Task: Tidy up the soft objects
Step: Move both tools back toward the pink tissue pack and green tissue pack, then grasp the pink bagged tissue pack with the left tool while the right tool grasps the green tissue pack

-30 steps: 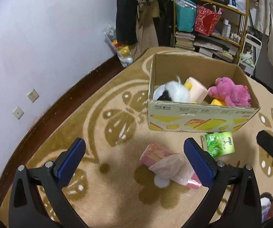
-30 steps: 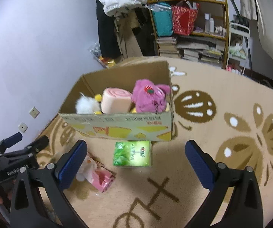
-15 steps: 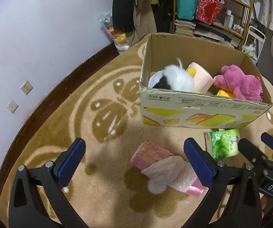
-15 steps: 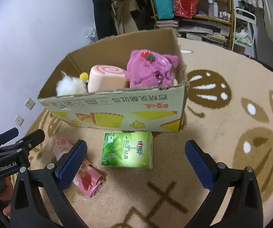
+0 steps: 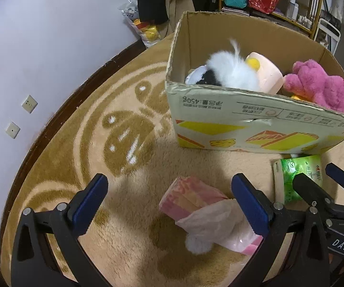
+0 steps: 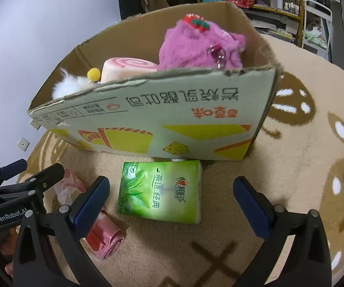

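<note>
Right gripper (image 6: 169, 201): jaws spread wide, nothing between them, hovering over the green tissue pack (image 6: 160, 191).
Left gripper (image 5: 169, 201): jaws also spread, empty, above the pink pack (image 5: 195, 203).
Green tissue pack: flat on the carpet (image 6: 303, 191), just before the cardboard box (image 6: 172, 119).
Box contents: purple plush (image 6: 195, 45), pink roll toy (image 6: 126, 68), white fluffy toy (image 5: 229, 69).

Box (image 5: 219, 105): "450g"; left hand-held gripper (image 6: 11, 184): "GenRobot.AI".
</note>
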`<state>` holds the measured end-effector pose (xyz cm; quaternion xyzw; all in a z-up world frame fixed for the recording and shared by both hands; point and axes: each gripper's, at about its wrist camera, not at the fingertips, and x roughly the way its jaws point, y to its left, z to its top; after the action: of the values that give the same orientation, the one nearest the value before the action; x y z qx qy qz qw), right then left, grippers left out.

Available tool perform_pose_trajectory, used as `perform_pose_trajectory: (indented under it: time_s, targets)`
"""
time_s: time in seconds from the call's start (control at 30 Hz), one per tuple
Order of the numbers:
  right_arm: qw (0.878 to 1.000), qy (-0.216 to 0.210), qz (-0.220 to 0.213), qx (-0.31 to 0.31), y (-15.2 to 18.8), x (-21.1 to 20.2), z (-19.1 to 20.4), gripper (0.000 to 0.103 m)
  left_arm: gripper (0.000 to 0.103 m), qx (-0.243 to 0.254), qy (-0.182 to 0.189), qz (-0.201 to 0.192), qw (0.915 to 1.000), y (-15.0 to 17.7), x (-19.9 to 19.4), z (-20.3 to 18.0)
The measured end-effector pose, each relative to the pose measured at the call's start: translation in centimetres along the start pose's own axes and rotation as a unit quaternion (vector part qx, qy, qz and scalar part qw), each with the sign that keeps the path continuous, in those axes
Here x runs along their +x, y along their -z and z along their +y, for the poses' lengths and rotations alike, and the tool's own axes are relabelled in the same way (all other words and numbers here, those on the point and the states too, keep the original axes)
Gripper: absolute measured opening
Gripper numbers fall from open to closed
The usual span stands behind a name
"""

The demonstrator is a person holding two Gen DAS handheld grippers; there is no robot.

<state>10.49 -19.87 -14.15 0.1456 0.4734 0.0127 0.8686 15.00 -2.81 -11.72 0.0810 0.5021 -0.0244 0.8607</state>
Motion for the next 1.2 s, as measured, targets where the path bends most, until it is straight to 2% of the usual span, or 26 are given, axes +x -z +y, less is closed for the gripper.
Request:
perform_pose_trajectory:
  time_s: [0.23,0.43,0.67,1.0,1.13,1.2]
  targets:
    - [1.0,0.022,0.01,-0.018,-0.1,1.5,0.3,0.103,0.102,-0.009,0.012,0.024,0.9996,0.0,1.7,0.1]
    - [0.999,0.018,0.019,-0.02,-0.1,2.1,0.6,0.103,0.101,-0.001,0.024,0.042,0.9988,0.2,2.5,-0.1]
    - [0.999,0.018,0.025,-0.024,0.0,3.0,1.2,0.103,0.101,-0.02,0.044,0.064,0.9968,0.4,3.5,0.4]
    - [0.998,0.027,0.037,-0.052,0.9,3.9,2.6,0.103,0.101,-0.017,0.045,0.098,0.994,0.9,5.1,0.2]
    - [0.996,0.032,0.043,-0.066,1.3,4.3,3.1,0.103,0.101,-0.022,0.052,0.123,0.9908,1.6,6.4,0.5]
    - [0.997,0.032,0.044,-0.064,1.4,4.4,3.1,0.103,0.101,-0.016,0.046,0.121,0.9914,1.6,6.4,0.3]
